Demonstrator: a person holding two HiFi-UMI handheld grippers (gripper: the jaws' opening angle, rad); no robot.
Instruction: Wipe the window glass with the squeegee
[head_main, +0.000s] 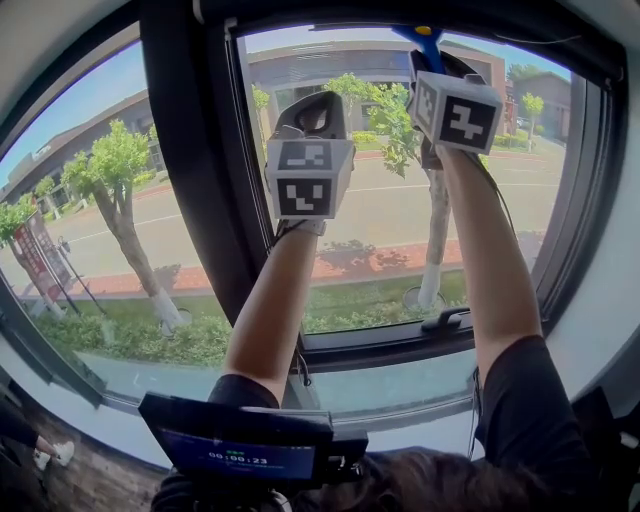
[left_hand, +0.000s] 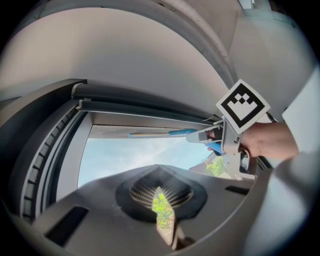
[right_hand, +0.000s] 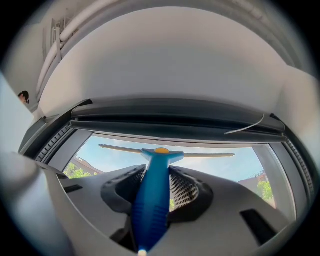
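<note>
The blue-handled squeegee (right_hand: 152, 200) is held upright, with my right gripper (right_hand: 157, 172) shut on its handle. Its long blade (right_hand: 165, 151) lies across the top of the window glass (right_hand: 240, 167), just under the dark upper frame. In the head view the handle's tip (head_main: 425, 40) sticks out above the right gripper (head_main: 432, 62), which is raised high at the pane's top. My left gripper (head_main: 312, 108) is raised beside it, a little lower and to the left, in front of the glass (head_main: 380, 210). In the left gripper view its jaws (left_hand: 159, 191) are shut on nothing, and the blade (left_hand: 160, 133) shows ahead.
A thick dark mullion (head_main: 190, 170) splits the window just left of the left gripper. A window handle (head_main: 445, 320) sits on the lower frame. A dark device with a lit screen (head_main: 240, 450) hangs below my arms. Trees and a road lie outside.
</note>
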